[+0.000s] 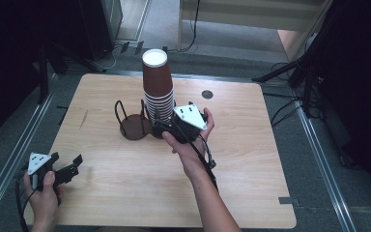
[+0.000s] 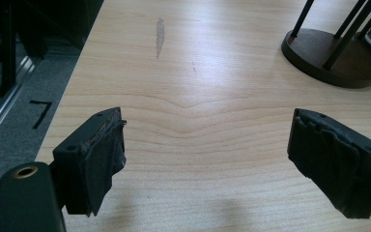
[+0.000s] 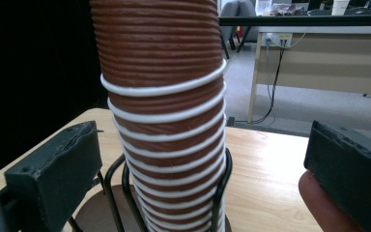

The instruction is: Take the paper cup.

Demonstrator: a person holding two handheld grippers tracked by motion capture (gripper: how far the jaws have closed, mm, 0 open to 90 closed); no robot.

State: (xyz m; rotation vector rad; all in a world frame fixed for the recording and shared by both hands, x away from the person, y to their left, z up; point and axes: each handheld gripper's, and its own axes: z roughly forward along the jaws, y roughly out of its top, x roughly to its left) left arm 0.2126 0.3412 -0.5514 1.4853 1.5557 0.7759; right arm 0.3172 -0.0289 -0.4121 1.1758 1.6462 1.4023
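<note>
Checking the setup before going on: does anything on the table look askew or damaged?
Yes. The cup stack in the wire holder leans; its white rims sit slanted rather than level. The table has a grey scuff near its left edge. Nothing is spilled. The right hand-held gripper stands open around the stack.

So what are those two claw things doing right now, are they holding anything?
Left gripper: open, holding nothing, over bare table.
Right gripper: open, either side of the stack of paper cups, not gripping it.

high: above, wide | gripper views: low, close — all share cup holder [image 1: 136, 126]
</note>
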